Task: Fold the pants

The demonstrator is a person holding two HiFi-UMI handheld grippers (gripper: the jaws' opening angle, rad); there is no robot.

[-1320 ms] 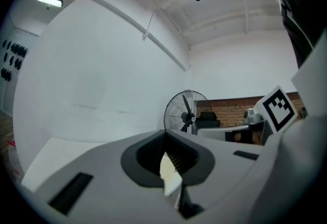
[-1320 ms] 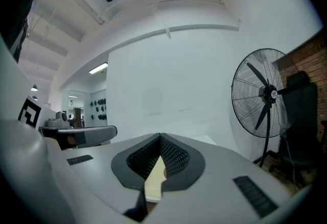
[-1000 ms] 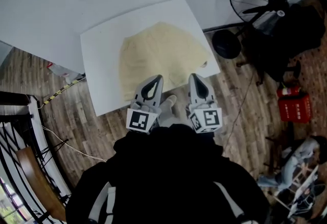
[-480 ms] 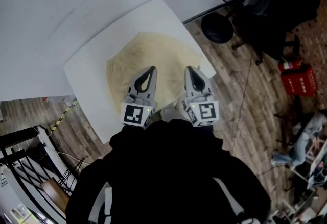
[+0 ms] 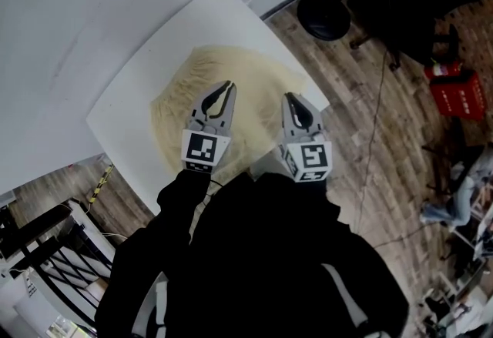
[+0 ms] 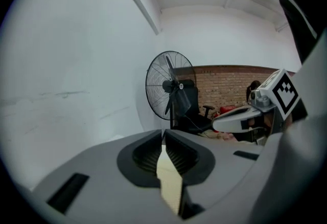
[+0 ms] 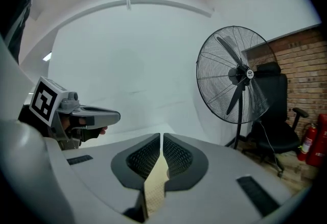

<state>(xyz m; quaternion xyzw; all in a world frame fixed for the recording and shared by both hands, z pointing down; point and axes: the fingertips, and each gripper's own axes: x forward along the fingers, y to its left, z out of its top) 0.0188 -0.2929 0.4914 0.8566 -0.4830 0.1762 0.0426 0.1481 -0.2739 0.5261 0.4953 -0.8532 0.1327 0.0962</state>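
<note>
White table (image 5: pixel 131 102) carries pants (image 5: pixel 246 75), clamped by left gripper (image 5: pixel 229 85) and right gripper (image 5: pixel 289 97) jaws; fan (image 7: pixel 236 73) beyond.

Both arms (image 5: pixel 176 202) reach forward, side by side. The left gripper (image 5: pixel 224 87) points toward 1 o'clock and the right gripper (image 5: pixel 290 98) toward 11 — each has its jaws pinched onto the pants (image 5: pixel 189 78).

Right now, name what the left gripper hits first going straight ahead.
Way looks free nearby; the left gripper, shut on the cream fabric pants, aims at the black pedestal fan; depth unclear.
</note>
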